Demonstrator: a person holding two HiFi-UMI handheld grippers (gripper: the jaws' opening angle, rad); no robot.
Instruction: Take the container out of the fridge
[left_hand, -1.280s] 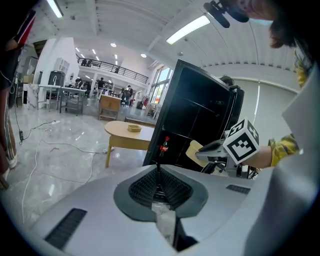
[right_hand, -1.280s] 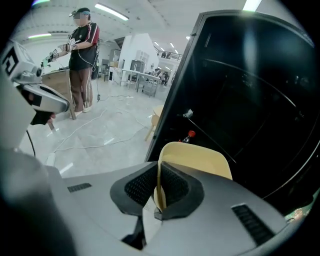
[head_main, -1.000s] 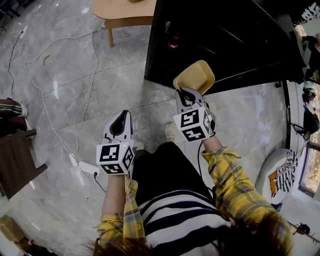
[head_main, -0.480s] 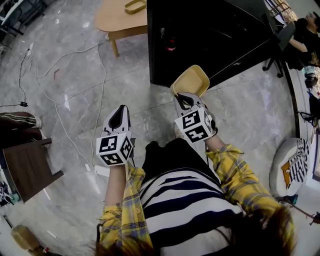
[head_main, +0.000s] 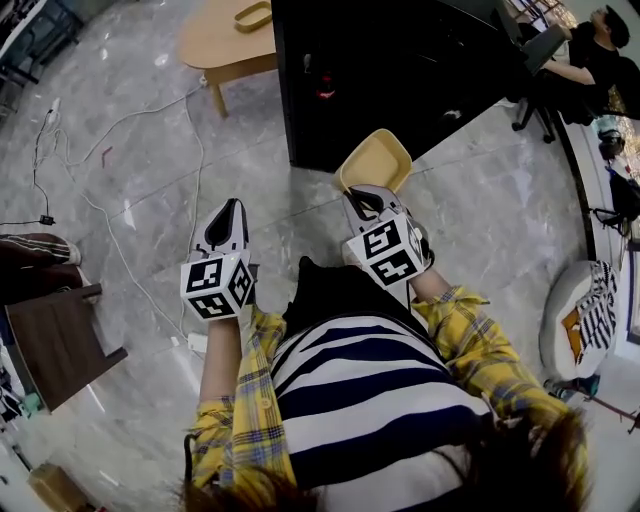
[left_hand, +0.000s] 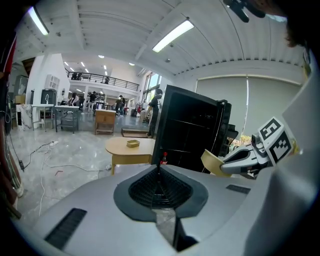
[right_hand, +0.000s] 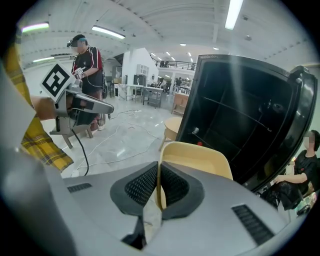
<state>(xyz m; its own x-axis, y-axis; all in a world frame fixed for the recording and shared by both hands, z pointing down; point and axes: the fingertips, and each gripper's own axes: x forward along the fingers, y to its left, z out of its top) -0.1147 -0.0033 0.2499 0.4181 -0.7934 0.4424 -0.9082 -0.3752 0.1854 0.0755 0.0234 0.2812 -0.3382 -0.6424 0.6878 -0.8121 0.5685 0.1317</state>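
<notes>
While the right gripper (head_main: 362, 197) pinches the yellow container (head_main: 376, 160) by its rim, just outside the black fridge (head_main: 400, 70), open floor (head_main: 500, 230) surrounds both. Left gripper (head_main: 230, 208) jaws pressed together, empty (only its own view confirms).

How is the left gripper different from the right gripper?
The right gripper is clamped on the wall of the yellow container; the left gripper is shut with nothing between its jaws. The right gripper is held out close to the black fridge; the left gripper sits farther from it, over the floor. Both are grey with black-and-white square markers.
</notes>
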